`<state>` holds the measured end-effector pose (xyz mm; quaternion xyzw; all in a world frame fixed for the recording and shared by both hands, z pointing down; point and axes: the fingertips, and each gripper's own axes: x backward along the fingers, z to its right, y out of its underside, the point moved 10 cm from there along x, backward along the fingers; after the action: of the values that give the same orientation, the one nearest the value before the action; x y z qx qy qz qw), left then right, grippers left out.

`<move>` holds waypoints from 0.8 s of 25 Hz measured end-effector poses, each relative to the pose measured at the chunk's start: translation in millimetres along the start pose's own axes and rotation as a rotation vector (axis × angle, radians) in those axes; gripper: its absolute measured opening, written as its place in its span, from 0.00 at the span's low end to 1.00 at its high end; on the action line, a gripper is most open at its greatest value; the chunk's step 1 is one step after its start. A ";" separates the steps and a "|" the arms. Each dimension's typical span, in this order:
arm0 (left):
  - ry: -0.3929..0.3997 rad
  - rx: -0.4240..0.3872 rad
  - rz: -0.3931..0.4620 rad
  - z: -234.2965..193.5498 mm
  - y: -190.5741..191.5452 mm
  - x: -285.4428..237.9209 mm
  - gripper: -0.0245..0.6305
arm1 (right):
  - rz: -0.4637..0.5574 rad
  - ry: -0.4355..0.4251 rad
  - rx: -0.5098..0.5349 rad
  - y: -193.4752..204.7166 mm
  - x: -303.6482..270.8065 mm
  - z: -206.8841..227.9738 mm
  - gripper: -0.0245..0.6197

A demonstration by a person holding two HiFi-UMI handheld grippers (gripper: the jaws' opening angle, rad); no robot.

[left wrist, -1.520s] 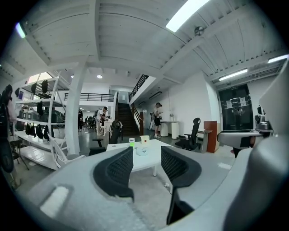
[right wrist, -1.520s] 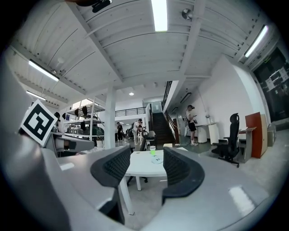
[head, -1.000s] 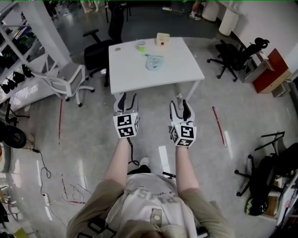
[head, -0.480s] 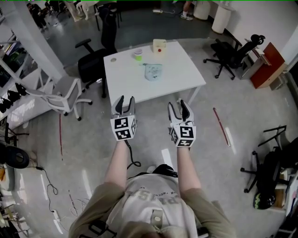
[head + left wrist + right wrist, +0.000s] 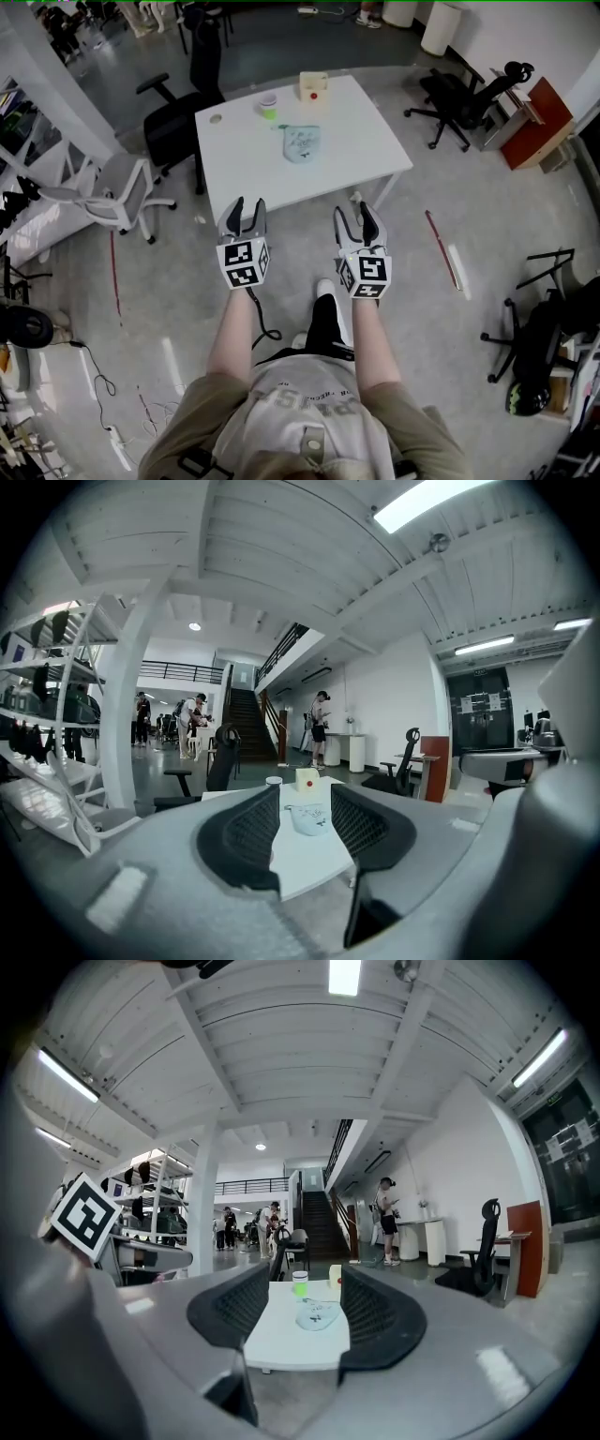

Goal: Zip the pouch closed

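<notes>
**Left gripper** (image 5: pixel 247 204): jaws wide apart with nothing between them. They have just drawn in slightly.

**Right gripper** (image 5: pixel 355 210): jaws wide apart, empty.

**Position:** Both grippers are held side by side over the floor, short of the near edge of the white table (image 5: pixel 361 127). They point toward it, and neither touches anything.

**Pouch** (image 5: pixel 301 142): light blue, lying flat near the middle of the table, well apart from both grippers. In each gripper view it shows far off on the tabletop, in the gap between the jaws. Whether its zip is open cannot be told at this range.

**Other items:** Behind the pouch, toward the far edge, a cup (image 5: pixel 268 105) with a green band stands to the left. A pale box (image 5: pixel 313 85) with a red dot stands to the right. A black chair (image 5: pixel 169 131) stands at the table's left side.
</notes>
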<state>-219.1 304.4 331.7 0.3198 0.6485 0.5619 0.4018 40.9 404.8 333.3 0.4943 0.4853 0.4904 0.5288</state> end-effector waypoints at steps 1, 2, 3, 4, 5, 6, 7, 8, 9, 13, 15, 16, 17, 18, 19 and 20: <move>-0.005 0.000 -0.002 -0.3 0.3 -4.7 0.31 | -0.003 -0.001 -0.001 1.3 -4.0 2.8 0.37; -0.011 -0.001 -0.003 -0.4 0.4 -9.8 0.31 | -0.005 -0.003 -0.001 2.2 -8.5 5.9 0.37; -0.016 -0.003 -0.003 -0.4 0.4 -15.2 0.31 | -0.005 -0.006 0.000 2.8 -13.5 9.1 0.37; -0.020 -0.006 -0.004 -0.2 0.4 -20.9 0.31 | -0.005 -0.008 0.001 3.2 -19.0 12.5 0.37; -0.022 -0.009 -0.005 0.0 0.3 -27.1 0.31 | -0.005 -0.011 0.000 3.6 -24.9 16.0 0.37; -0.025 -0.010 -0.007 0.0 0.2 -33.9 0.31 | -0.004 -0.013 -0.002 4.1 -31.2 19.7 0.37; -0.031 -0.009 -0.009 -0.2 -0.2 -41.4 0.31 | -0.002 -0.017 -0.003 4.4 -37.8 23.4 0.37; -0.038 -0.005 -0.009 -0.4 -0.6 -49.3 0.31 | -0.001 -0.023 -0.001 4.8 -44.6 27.2 0.37; -0.046 -0.001 -0.009 -0.4 -0.9 -57.5 0.31 | -0.001 -0.031 0.004 5.5 -51.6 31.3 0.37; -0.073 -0.006 -0.008 4.8 -5.5 -91.7 0.31 | -0.025 -0.065 0.012 11.1 -83.7 54.1 0.37; -0.083 -0.007 -0.007 7.6 -10.4 -108.7 0.31 | -0.032 -0.079 0.019 10.2 -101.8 66.0 0.37; -0.089 -0.007 -0.006 8.6 -13.4 -117.3 0.31 | -0.032 -0.087 0.022 8.2 -110.9 71.7 0.37; -0.095 -0.007 -0.006 9.5 -16.8 -125.8 0.31 | -0.031 -0.095 0.025 5.6 -120.0 77.3 0.37; -0.103 -0.007 -0.005 10.5 -20.3 -134.1 0.31 | -0.029 -0.106 0.029 2.7 -129.0 83.0 0.37; -0.112 -0.007 -0.004 11.8 -23.8 -141.9 0.31 | -0.028 -0.117 0.033 -0.1 -137.6 89.0 0.37; -0.122 -0.006 -0.001 13.6 -27.2 -149.0 0.31 | -0.027 -0.129 0.036 -2.5 -145.7 95.3 0.37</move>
<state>-135.7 177.2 328.3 0.3520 0.6211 0.5432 0.4419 129.1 254.8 338.8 0.5277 0.4654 0.4416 0.5567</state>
